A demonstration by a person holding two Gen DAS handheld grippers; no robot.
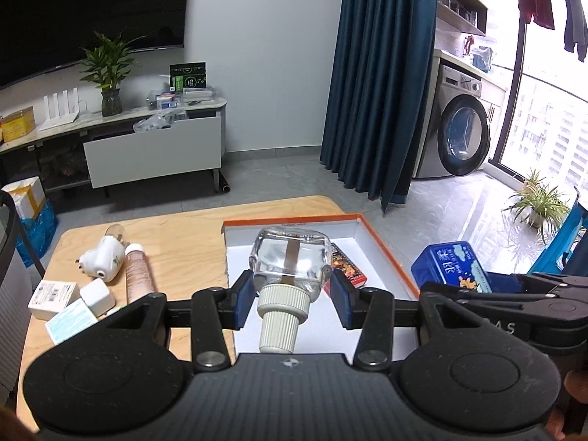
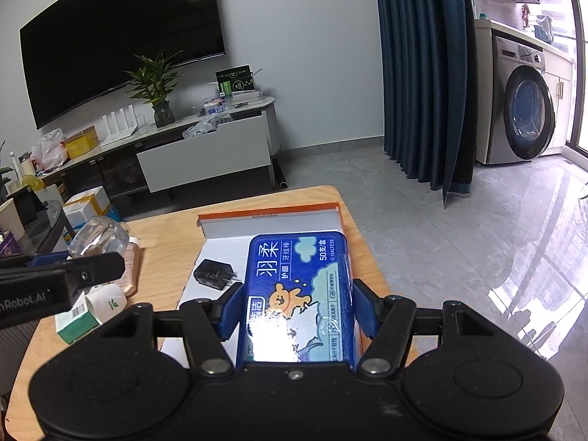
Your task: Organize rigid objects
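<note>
Presently: left gripper (image 1: 290,296) clamped on a clear glass bottle (image 1: 288,257) with a ribbed cream cap, held above the orange-rimmed white tray (image 1: 382,246). Right gripper (image 2: 294,312) closed on a blue dental floss-pick box (image 2: 299,290), over the same tray. Inside the tray: black charger plug (image 2: 213,275), red patterned box (image 1: 347,270). On the wooden table (image 1: 183,242), left of the tray: white plug-in device (image 1: 104,261), pink tube (image 1: 137,275), small white boxes (image 1: 53,299).

two wrist fisheyes, close, forward — shared orange-rimmed tray (image 1: 382,242) (image 2: 272,217)
</note>
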